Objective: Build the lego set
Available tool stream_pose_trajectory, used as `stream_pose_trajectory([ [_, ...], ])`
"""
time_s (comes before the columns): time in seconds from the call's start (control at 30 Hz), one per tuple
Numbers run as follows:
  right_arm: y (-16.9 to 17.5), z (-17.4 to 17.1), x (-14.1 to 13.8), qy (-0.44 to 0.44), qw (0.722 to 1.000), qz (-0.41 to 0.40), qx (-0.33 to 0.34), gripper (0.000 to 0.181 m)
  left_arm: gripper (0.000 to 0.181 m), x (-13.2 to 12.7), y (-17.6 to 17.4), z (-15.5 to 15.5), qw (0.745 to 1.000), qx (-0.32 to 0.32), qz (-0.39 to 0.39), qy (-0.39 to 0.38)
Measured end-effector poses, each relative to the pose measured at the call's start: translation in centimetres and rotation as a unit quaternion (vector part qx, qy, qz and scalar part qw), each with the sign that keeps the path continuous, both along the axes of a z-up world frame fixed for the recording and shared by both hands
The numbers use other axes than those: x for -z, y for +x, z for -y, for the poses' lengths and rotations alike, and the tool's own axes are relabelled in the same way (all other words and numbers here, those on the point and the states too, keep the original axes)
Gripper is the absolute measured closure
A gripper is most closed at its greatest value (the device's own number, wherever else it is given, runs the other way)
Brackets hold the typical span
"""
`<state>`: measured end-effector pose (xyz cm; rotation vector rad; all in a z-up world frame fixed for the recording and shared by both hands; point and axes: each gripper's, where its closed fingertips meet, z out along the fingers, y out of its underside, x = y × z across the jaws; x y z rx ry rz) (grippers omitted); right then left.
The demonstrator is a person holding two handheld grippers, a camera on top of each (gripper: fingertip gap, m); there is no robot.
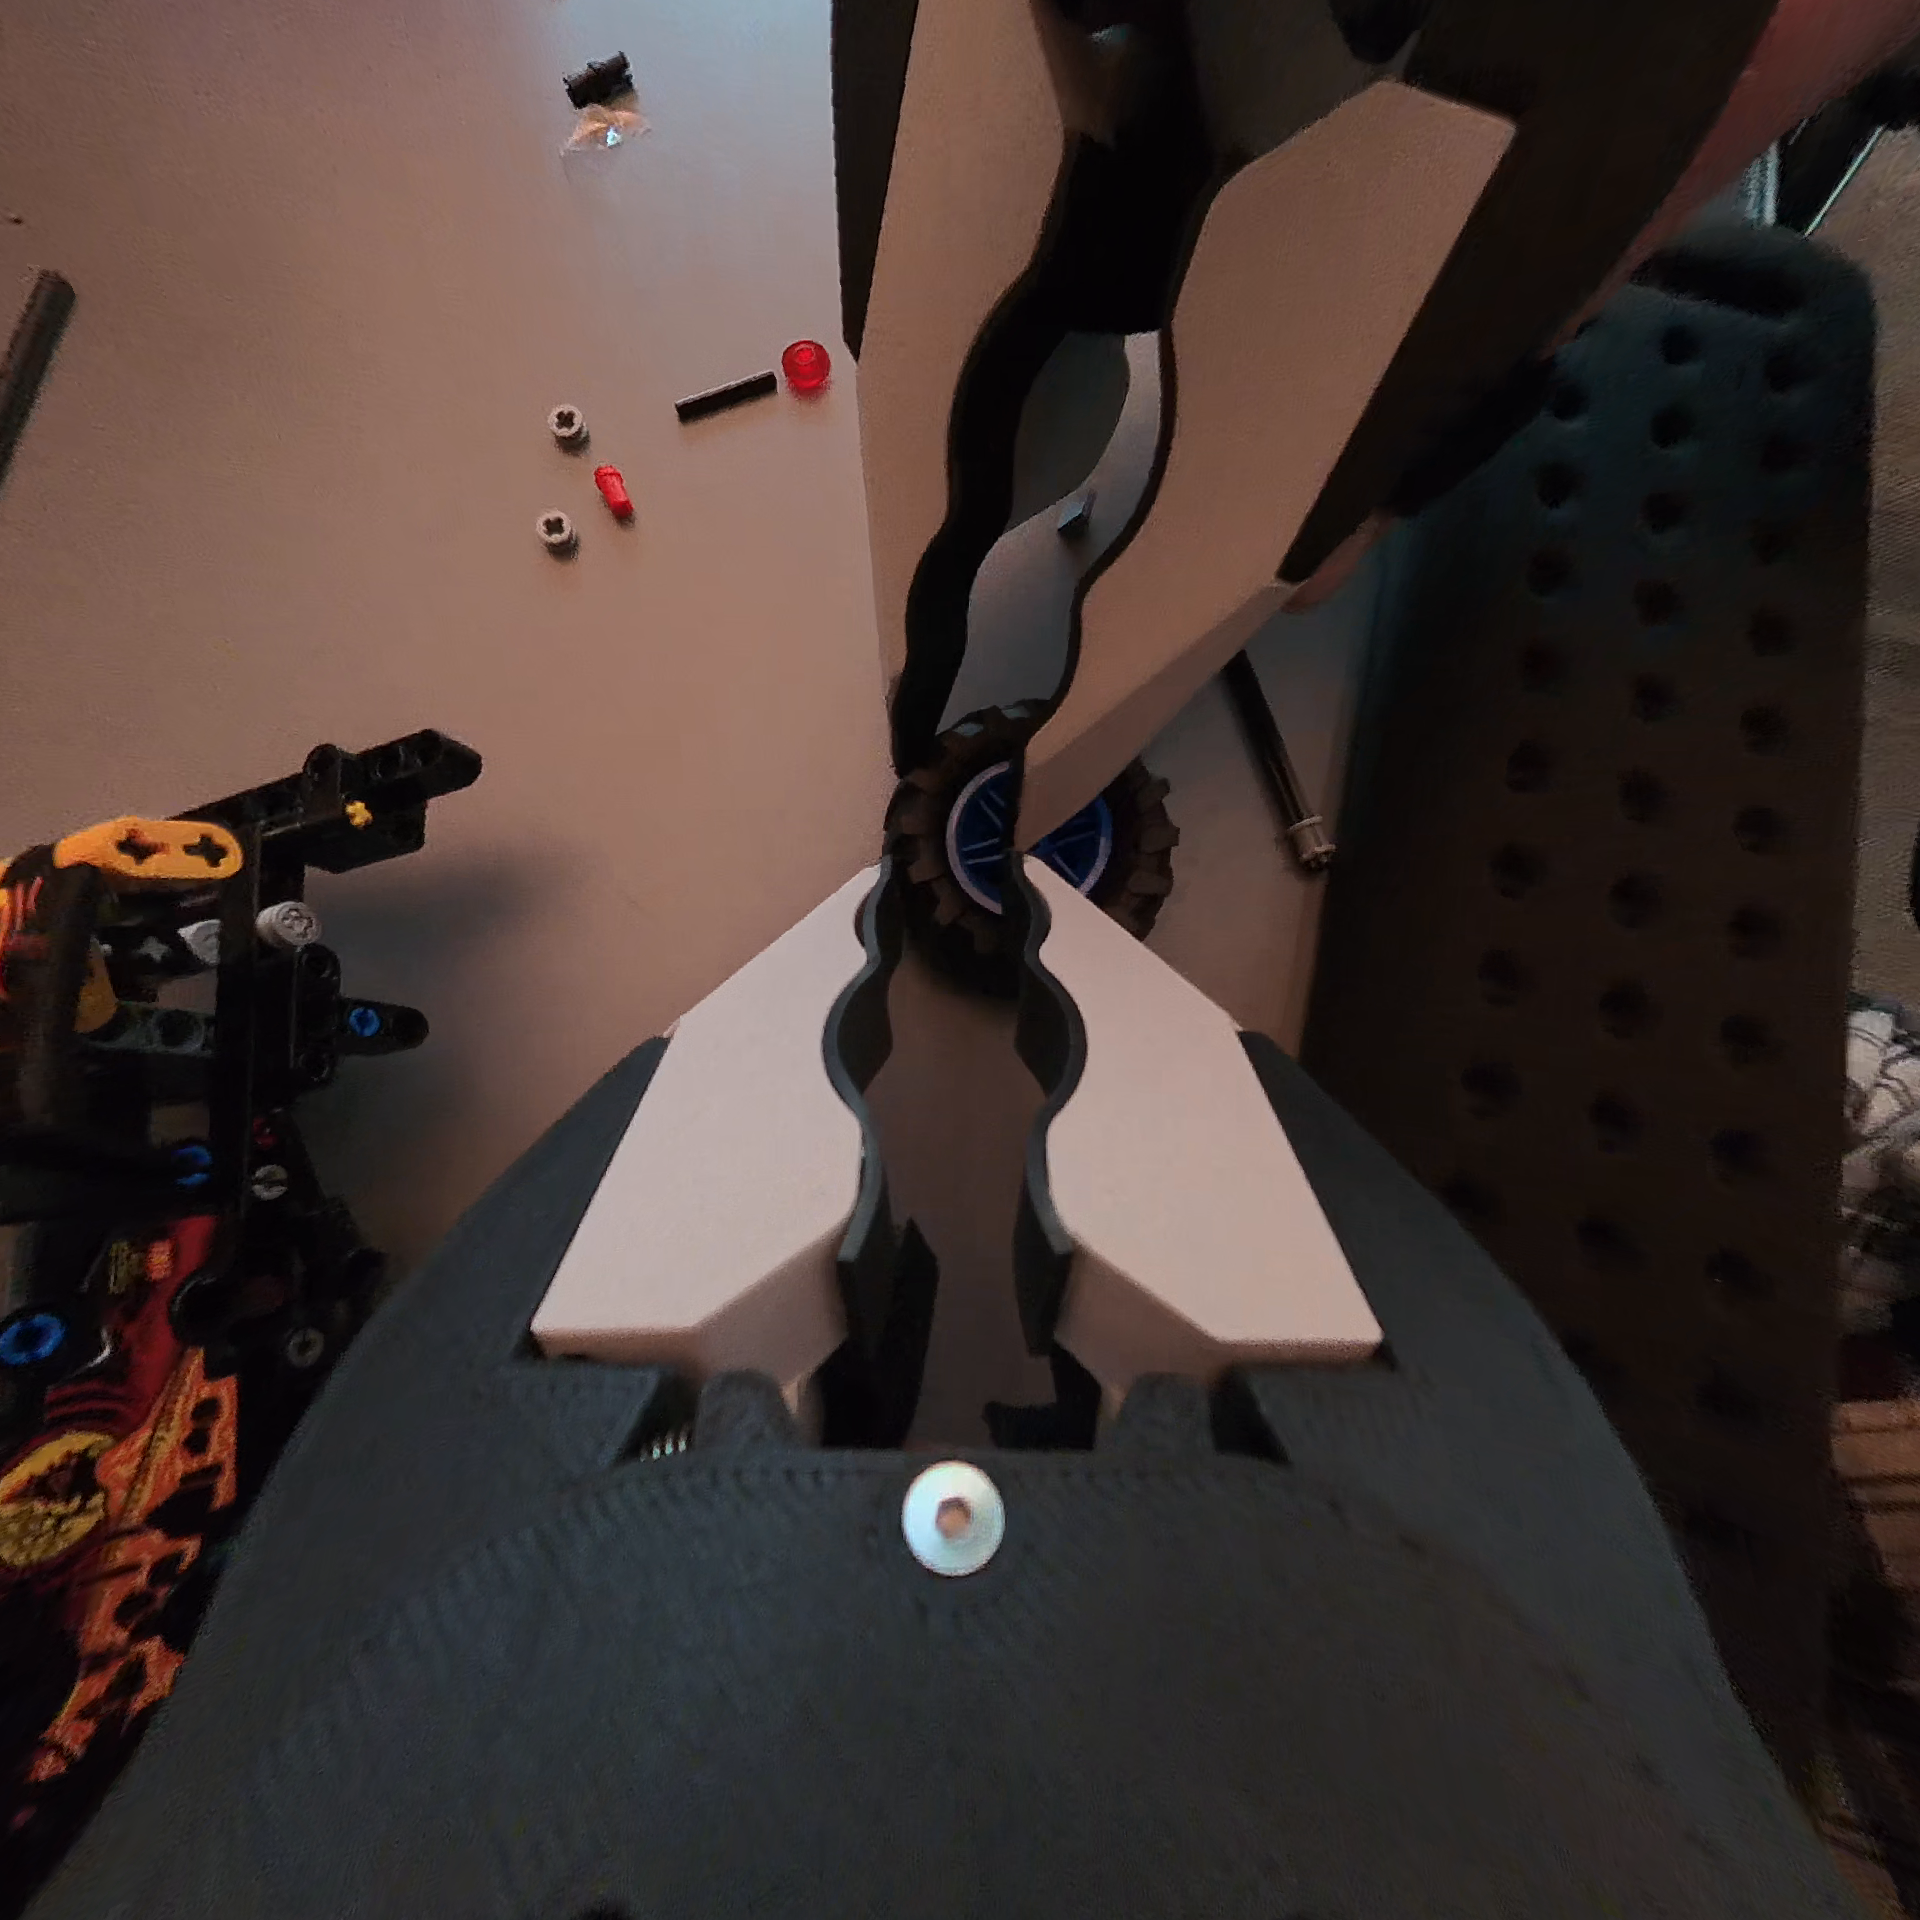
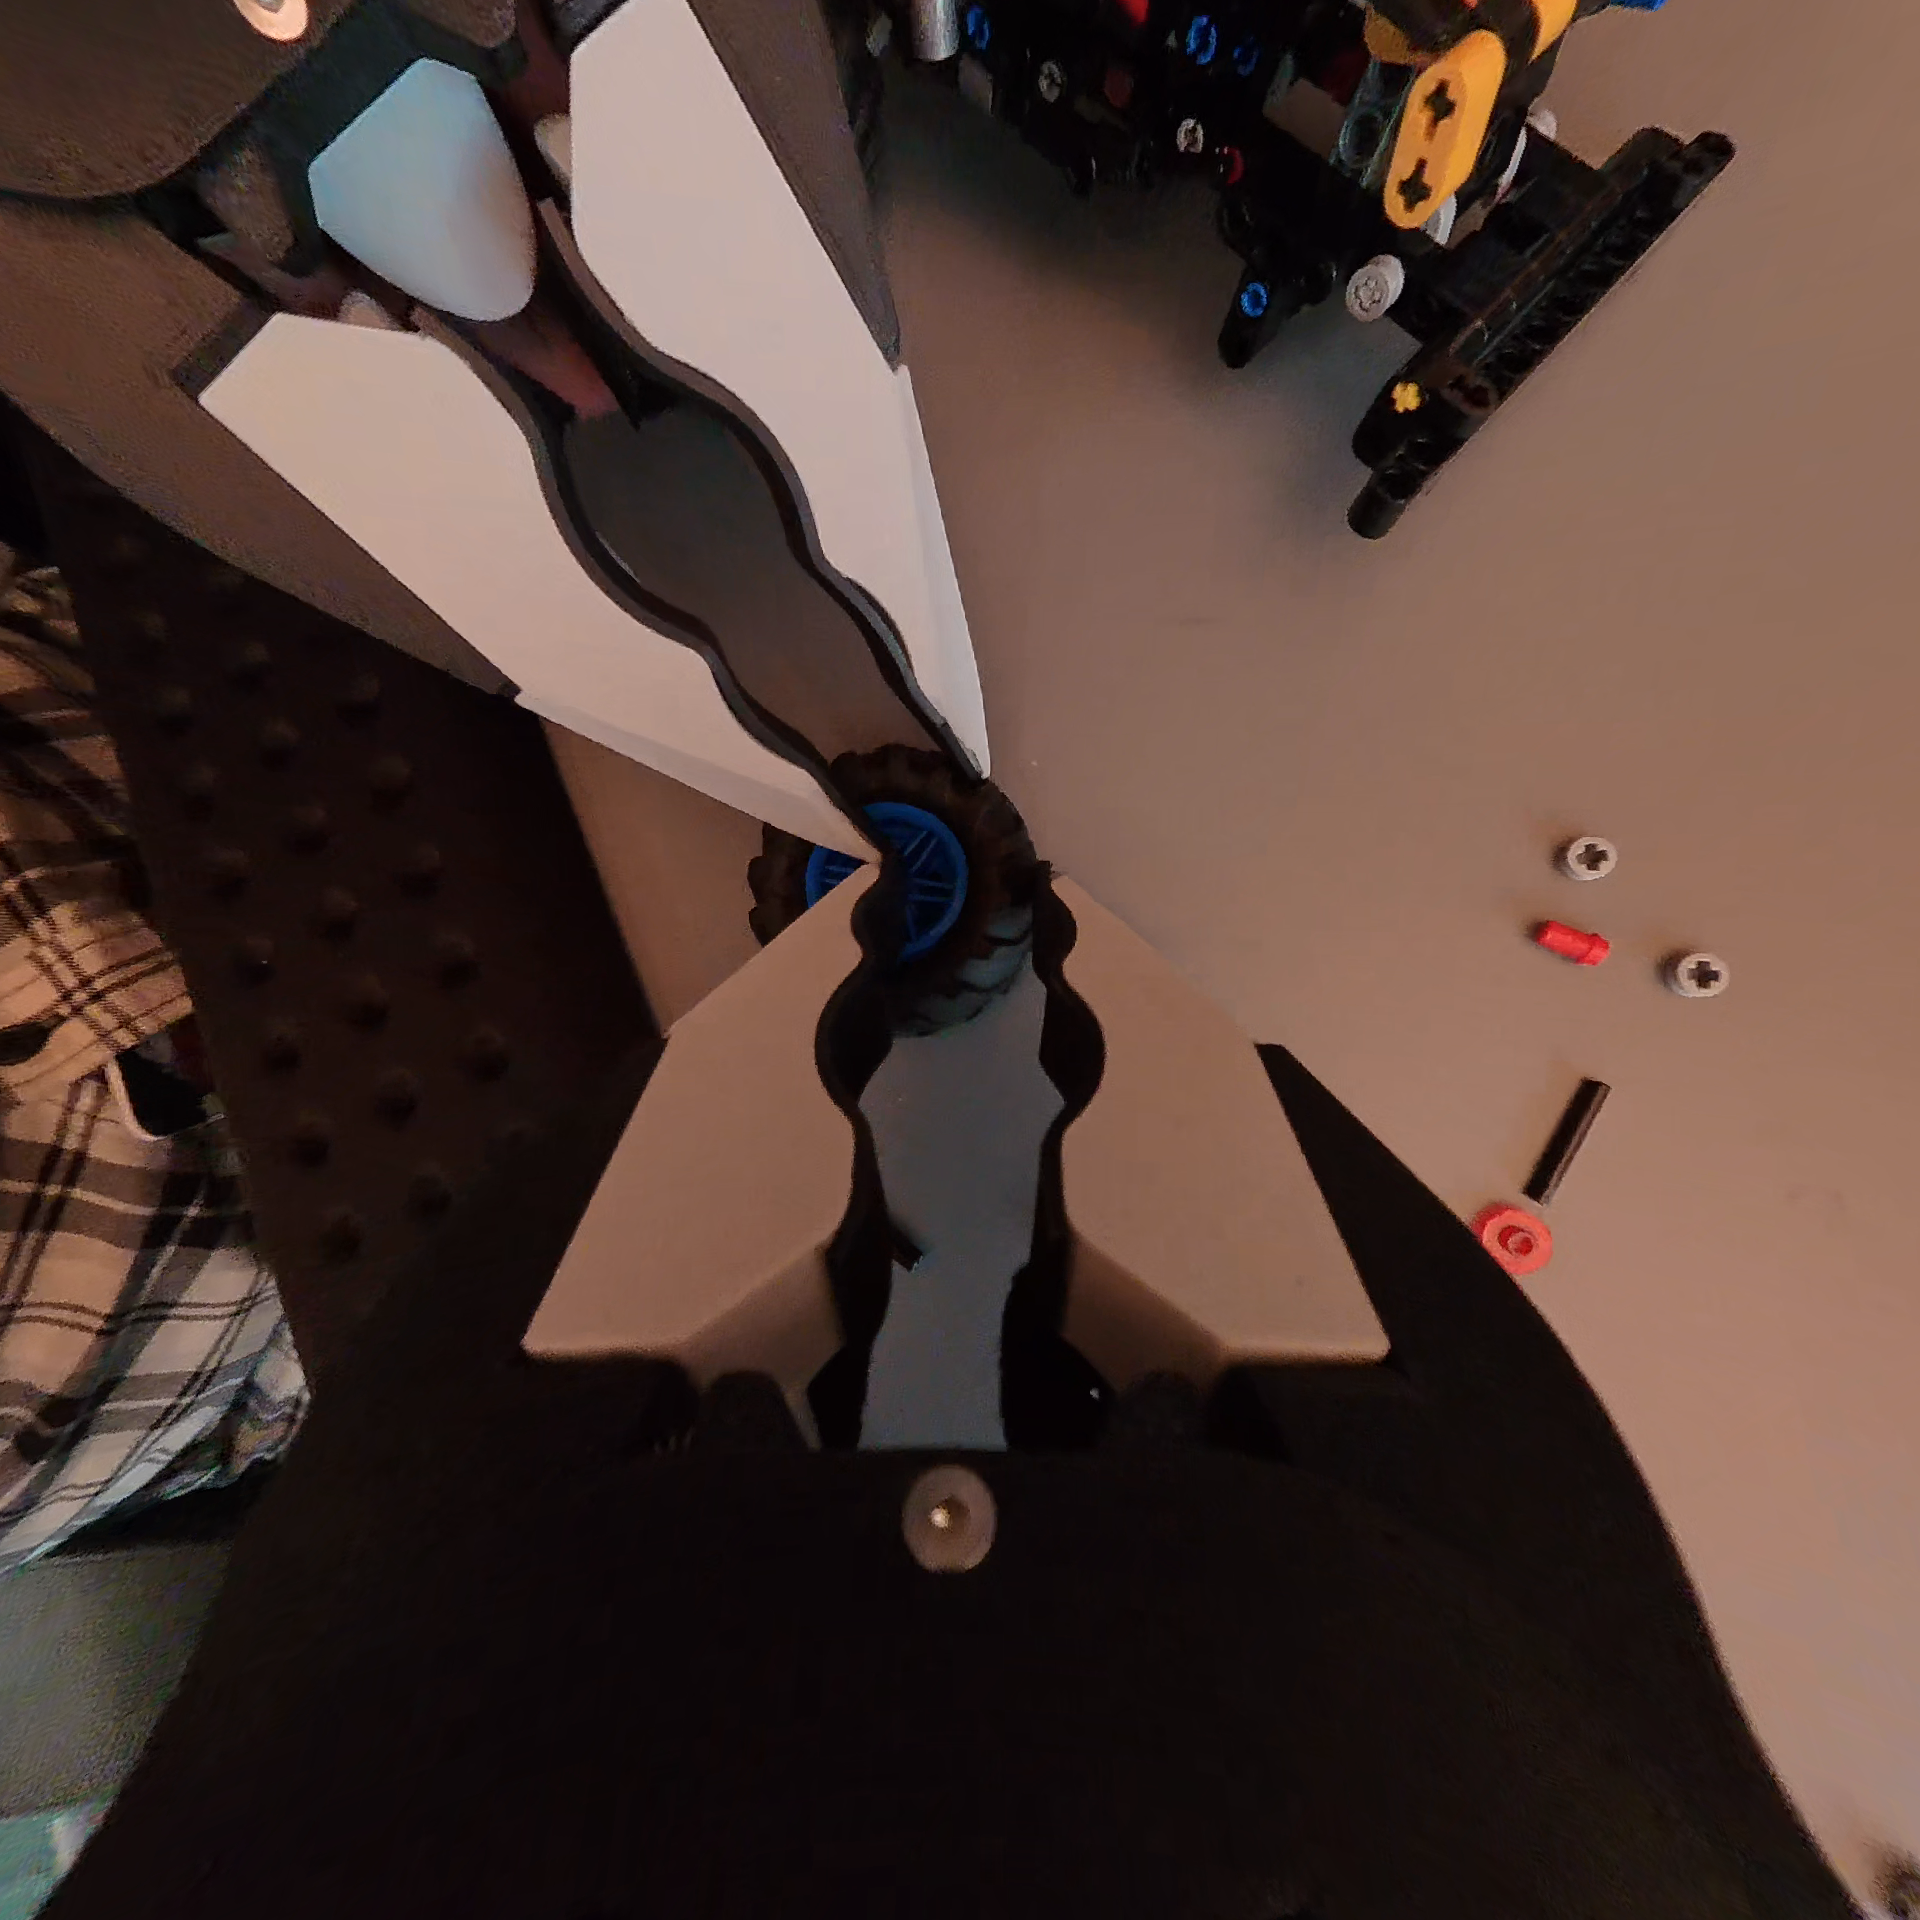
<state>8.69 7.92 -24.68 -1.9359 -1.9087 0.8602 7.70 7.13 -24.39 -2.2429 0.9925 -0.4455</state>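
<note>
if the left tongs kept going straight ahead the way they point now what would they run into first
Almost at once, the right tongs, which meet them tip to tip over the same blue-hubbed wheel. The left tongs are already closed on that wheel, so it would only be pushed harder against the right ones. Depth beyond is unclear.

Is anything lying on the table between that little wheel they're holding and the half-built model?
Nothing visible does. Both grippers pinch the wheel, and the bare table runs clear across to the model. The small loose pieces lie farther off, to one side.
</note>
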Motion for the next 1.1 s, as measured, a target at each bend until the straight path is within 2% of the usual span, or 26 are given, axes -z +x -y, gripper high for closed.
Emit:
stream_pose_trajectory([
  [0.17,0.2,0.1,-0.4,-0.013,0.999,-0.021,0.024,0.156,0.159,-0.1,0.0,0.0,1.0,0.002,0.007,-0.001],
  [0.23,1.4,-0.1,-0.7,-0.013,1.0,0.003,0.016,0.157,0.16,-0.2,0.0,0.0,1.0,0.003,-0.003,0.006],
  [0.27,1.8,-0.6,-0.8,-0.009,1.0,0.013,0.019,0.15,0.16,-0.3,0.0,0.0,1.0,0.004,-0.008,0.007],
  [0.33,1.5,-0.3,-0.8,-0.021,1.0,0.02,0.007,0.168,0.161,-0.4,0.1,-0.1,1.0,0.009,-0.02,0.007],
  [0.5,1.5,0.0,-1.1,-0.043,0.998,0.036,-0.009,0.161,0.16,-0.5,0.2,-0.1,1.0,0.01,-0.017,0.004],
  [0.73,1.7,-0.2,-1.0,-0.041,0.998,0.049,-0.009,0.165,0.161,-0.5,0.4,-0.2,0.999,0.018,-0.028,0.006],
  [0.87,1.2,0.2,-1.1,-0.06,0.997,0.041,-0.007,0.157,0.161,-0.6,0.4,-0.2,1.0,0.016,-0.023,0.008],
  [1.1,1.2,0.0,-0.1,-0.003,0.995,0.091,-0.028,0.155,0.161,-0.5,0.5,-0.1,0.999,0.022,-0.036,0.016],
])
